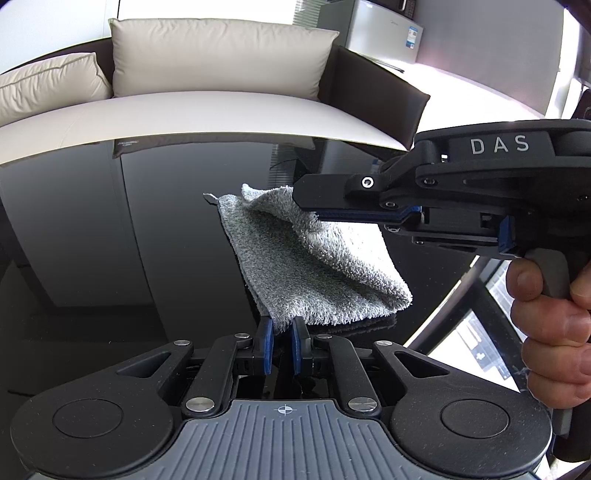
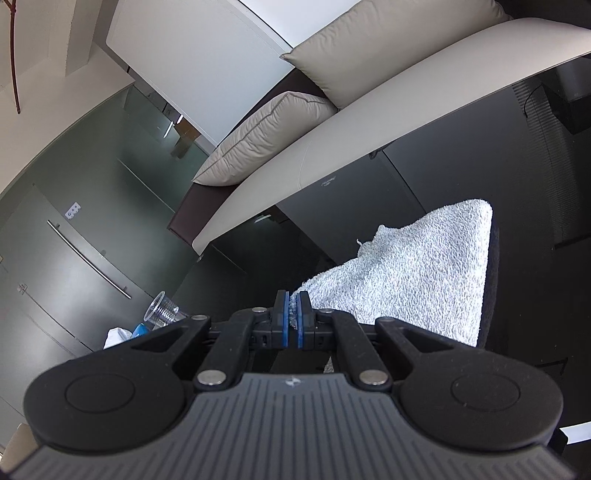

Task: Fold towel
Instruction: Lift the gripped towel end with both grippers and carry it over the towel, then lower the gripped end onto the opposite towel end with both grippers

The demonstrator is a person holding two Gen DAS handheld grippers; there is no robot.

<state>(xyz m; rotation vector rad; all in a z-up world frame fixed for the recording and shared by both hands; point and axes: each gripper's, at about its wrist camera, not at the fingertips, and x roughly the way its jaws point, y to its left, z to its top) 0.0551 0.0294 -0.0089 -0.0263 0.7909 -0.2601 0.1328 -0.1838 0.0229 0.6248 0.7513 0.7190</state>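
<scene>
A small grey terry towel (image 1: 295,266) lies partly folded on the glossy black table (image 1: 129,240), one layer lifted over the other. At the bottom of the left wrist view, my left gripper (image 1: 283,326) is shut on the towel's near corner. My right gripper (image 1: 306,206) reaches in from the right, held by a hand (image 1: 554,325), and is shut on a raised far edge of the towel. In the right wrist view the towel (image 2: 424,273) spreads away to the right, a bit of its edge pinched between the blue pads of the right gripper (image 2: 293,306).
A beige sofa with cushions (image 1: 218,55) runs along the table's far edge. A clear plastic cup (image 2: 162,308) lies beside blue and white items on the floor at the left. A grey cabinet (image 1: 384,33) stands at the back right.
</scene>
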